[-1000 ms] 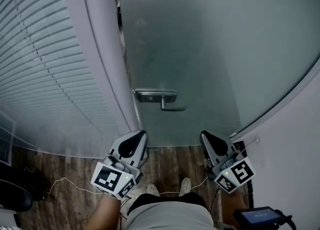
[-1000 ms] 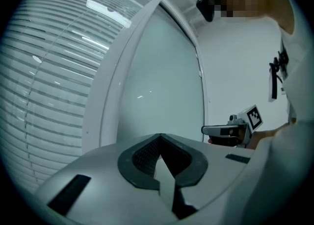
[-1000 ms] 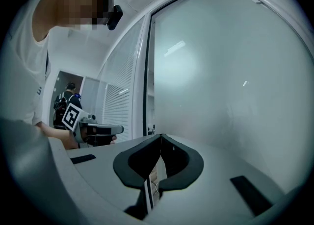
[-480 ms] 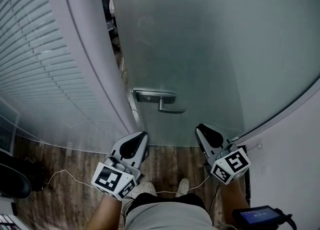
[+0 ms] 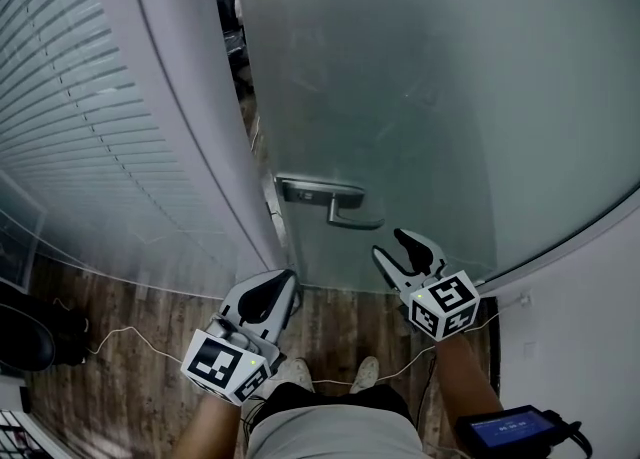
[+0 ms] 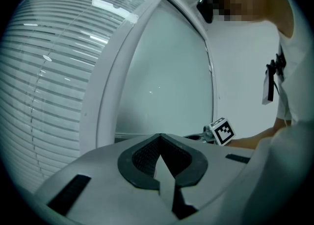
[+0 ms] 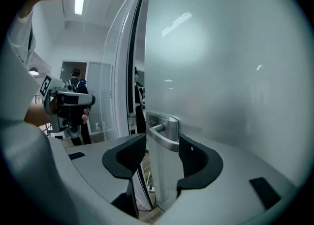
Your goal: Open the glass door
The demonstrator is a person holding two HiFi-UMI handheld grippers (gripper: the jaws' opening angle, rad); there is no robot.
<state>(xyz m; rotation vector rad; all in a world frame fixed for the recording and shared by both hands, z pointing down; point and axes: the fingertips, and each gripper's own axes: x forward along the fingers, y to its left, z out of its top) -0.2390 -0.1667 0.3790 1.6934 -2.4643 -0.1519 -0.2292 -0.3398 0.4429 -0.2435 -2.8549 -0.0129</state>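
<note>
The frosted glass door point(image 5: 420, 97) stands slightly ajar, and a dark gap point(image 5: 232, 27) runs along its left edge. Its metal lever handle point(image 5: 340, 203) sits on a plate near that edge. My right gripper point(image 5: 405, 250) is just below and to the right of the lever, its jaws opening. In the right gripper view the handle point(image 7: 164, 130) shows between and beyond the right gripper's point(image 7: 162, 156) jaws, and neither pad touches it. My left gripper point(image 5: 268, 295) hangs low by the door frame with its jaws shut and empty. The left gripper view shows the left gripper point(image 6: 160, 159) pressed closed.
A white frame post point(image 5: 185, 147) separates the door from a glass wall with blinds point(image 5: 70, 127). The wood floor point(image 5: 120, 347) carries a thin white cable point(image 5: 150, 347). A handheld screen device point(image 5: 510, 431) is at the bottom right. People stand in the room beyond point(image 7: 76, 79).
My right gripper has moved up the picture toward the handle, and its jaws have gone from shut to parted. The left gripper has hardly shifted. The gap beside the door looks wider.
</note>
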